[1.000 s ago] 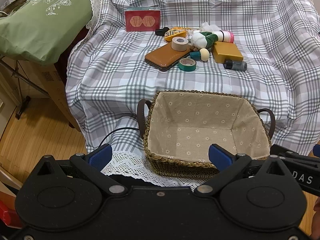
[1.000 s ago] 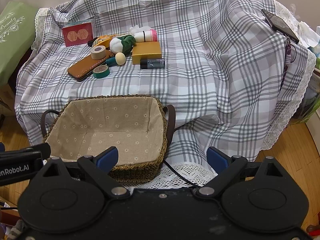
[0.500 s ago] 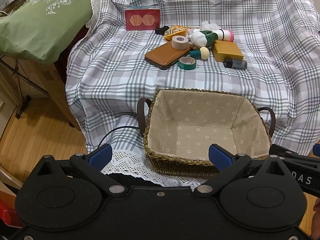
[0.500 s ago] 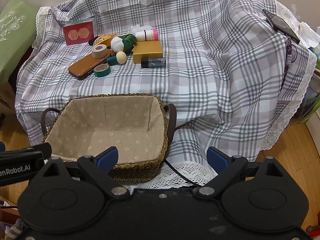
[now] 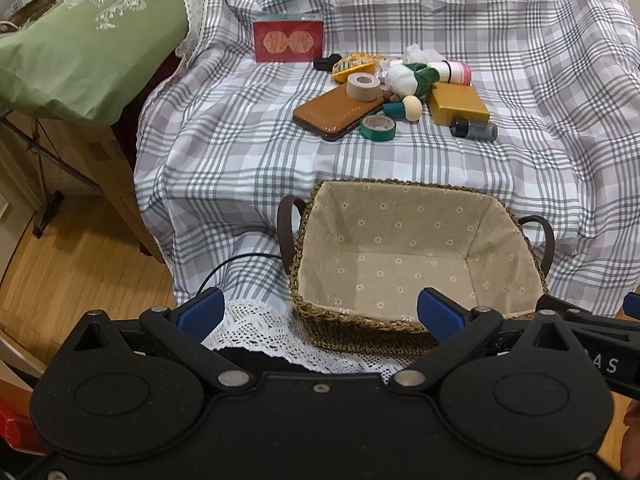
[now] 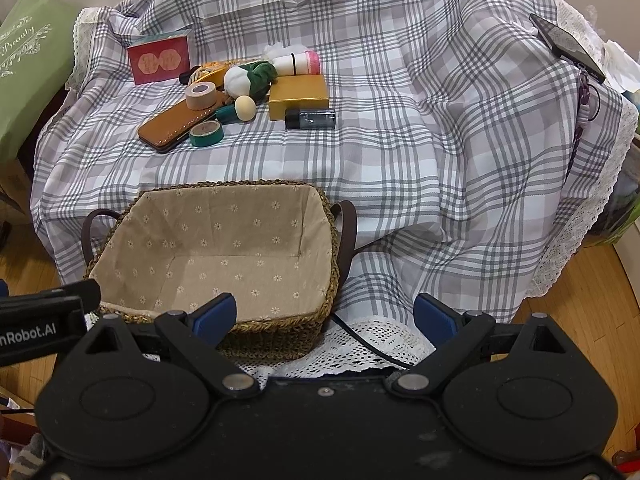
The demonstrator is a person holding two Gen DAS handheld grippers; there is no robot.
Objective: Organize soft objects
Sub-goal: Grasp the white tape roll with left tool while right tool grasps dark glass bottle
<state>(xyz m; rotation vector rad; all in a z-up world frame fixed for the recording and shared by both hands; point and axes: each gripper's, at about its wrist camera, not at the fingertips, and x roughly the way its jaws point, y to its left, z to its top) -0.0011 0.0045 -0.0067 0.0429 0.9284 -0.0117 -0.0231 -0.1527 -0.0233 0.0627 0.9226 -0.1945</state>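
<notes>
Soft white-and-green plush toy (image 5: 408, 77) sits at the back of the plaid cloth (image 5: 224, 128), in the clutter, touching the yellow box (image 5: 458, 103) and just beside the tan tape roll (image 5: 363, 86) resting on the brown case (image 5: 338, 111). Green tape roll (image 5: 378, 127) lies just in front. The lined wicker basket (image 5: 316, 320) stands empty at the near edge. Left gripper (image 5: 320, 314) is spread wide, gripping nothing, low before the basket. Right gripper (image 6: 325, 316) is equally wide, nothing between its blue pads.
</notes>
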